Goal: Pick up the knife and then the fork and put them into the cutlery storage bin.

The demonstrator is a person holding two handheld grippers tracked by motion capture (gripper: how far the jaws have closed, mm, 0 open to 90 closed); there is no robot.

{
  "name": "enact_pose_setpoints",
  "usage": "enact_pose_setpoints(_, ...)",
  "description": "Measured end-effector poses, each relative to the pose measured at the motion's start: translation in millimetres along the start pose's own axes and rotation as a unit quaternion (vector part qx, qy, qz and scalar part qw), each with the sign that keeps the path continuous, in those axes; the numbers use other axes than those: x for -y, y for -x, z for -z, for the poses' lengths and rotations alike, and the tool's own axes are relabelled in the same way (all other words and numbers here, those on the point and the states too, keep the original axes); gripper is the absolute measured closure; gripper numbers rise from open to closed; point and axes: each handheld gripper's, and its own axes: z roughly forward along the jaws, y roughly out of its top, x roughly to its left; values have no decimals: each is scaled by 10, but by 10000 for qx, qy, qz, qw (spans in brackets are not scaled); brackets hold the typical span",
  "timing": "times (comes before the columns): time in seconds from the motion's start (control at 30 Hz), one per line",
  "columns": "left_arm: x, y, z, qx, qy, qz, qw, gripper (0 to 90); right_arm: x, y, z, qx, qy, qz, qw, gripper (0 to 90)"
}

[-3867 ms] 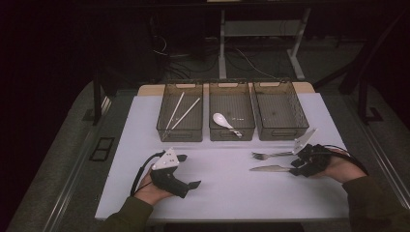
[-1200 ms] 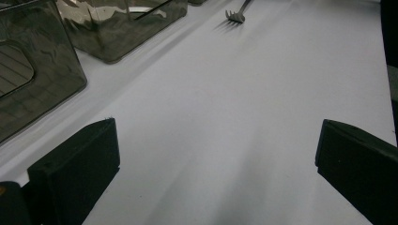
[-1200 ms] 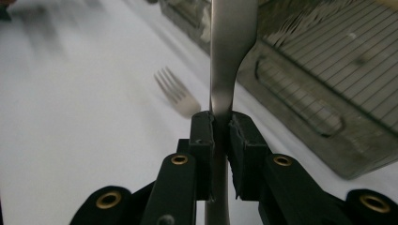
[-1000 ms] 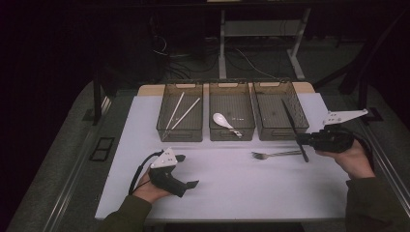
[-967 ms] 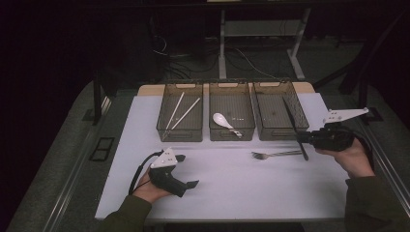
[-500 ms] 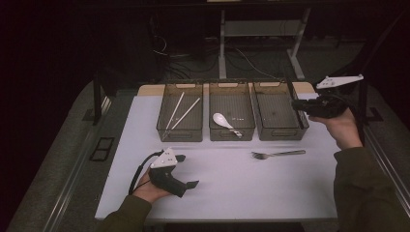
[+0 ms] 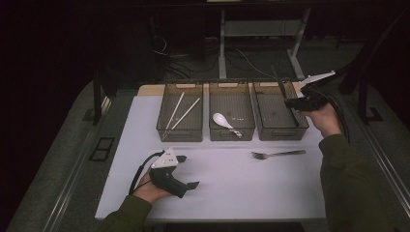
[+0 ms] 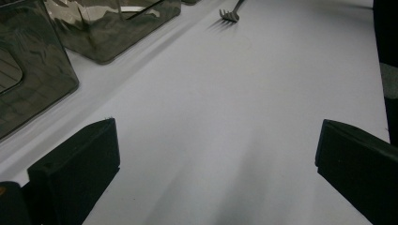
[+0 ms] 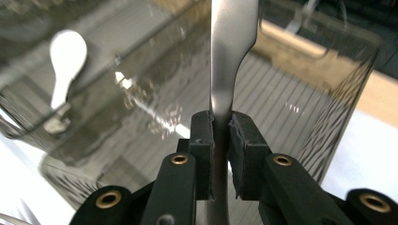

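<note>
Left bin — smoked clear plastic, holding a pair of pale chopsticks laid at a slant. Left gripper, near edge of the white table: resting on the surface in the person's hand, jaws spread wide with nothing between them, unmoved from a second ago; its own view looks across bare tabletop toward the fork. Middle bin: one white ceramic spoon, bowl to the far left corner. Fork, lying flat on the table just in front of the gap between middle and right bins, tines to the left — not yet sorted. Right bin: nothing visible on its floor. Knife, the item in hand: clamped by its handle between the pads of the right gripper, which is closed tight on it; the blade runs on ahead over the right bin's interior. Change noted: a second ago the knife was held lower and nearer, by the bin's front right corner; the right gripper has since carried it back and up to sit over the bin's right rim. Reading: the knife is in position above its compartment, so the delivery looks nearly complete — what likely remains is lowering, letting go, and then collecting the fork.
</note>
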Motion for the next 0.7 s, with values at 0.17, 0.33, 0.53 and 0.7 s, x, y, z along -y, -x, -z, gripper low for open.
enact_pose_setpoints(0.17,-2,2,1,18,8,-9,10000,0,63,26,-145,5,-388,-116,9992,799)
enact_pose_setpoints(0.33,-5,5,0,36,-17,-31,10000,0,98,48,-253,11,-804,-237,9965,799)
enact_pose_setpoints(0.53,-4,5,2,34,25,-8,10000,0,126,58,-374,59,-1226,-342,9918,798)
enact_pose_setpoints(0.7,-5,9,3,38,30,-6,10000,0,131,51,-456,0,-1421,-398,9890,785)
